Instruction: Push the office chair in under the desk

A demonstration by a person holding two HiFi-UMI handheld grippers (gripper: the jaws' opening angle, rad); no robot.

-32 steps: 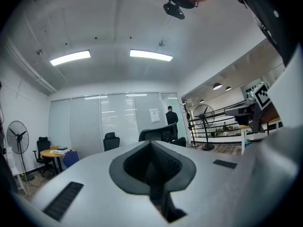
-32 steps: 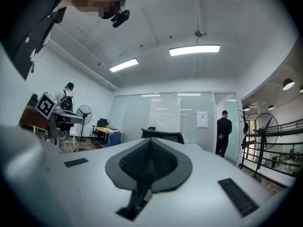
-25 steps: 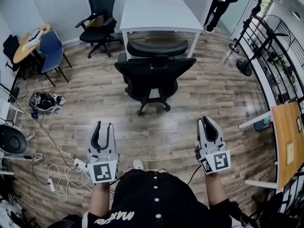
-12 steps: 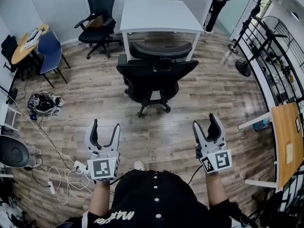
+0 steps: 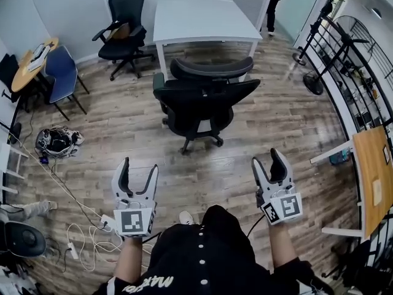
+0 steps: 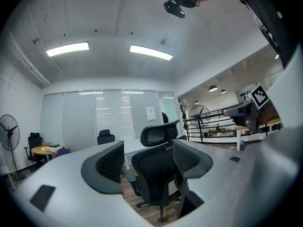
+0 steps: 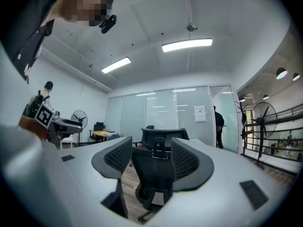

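Observation:
The black office chair stands on the wood floor, its back towards me and its headrest at the front edge of the white desk. My left gripper is well short of the chair. Its jaws have just been opening and stand open with nothing between them. My right gripper is level with it on the right. It is open and empty, and its jaws have just closed a little. Each gripper view frames the chair between its open jaws, the left gripper and the right gripper.
A second black chair stands left of the desk, with a blue chair and a round wooden table beyond. Cables and a power strip lie at the lower left. A fan, a railing and a wooden desk line the right.
Both grippers' jaws have spread from nearly shut to wide apart. Both hands have shifted slightly. The chair stays by the desk.

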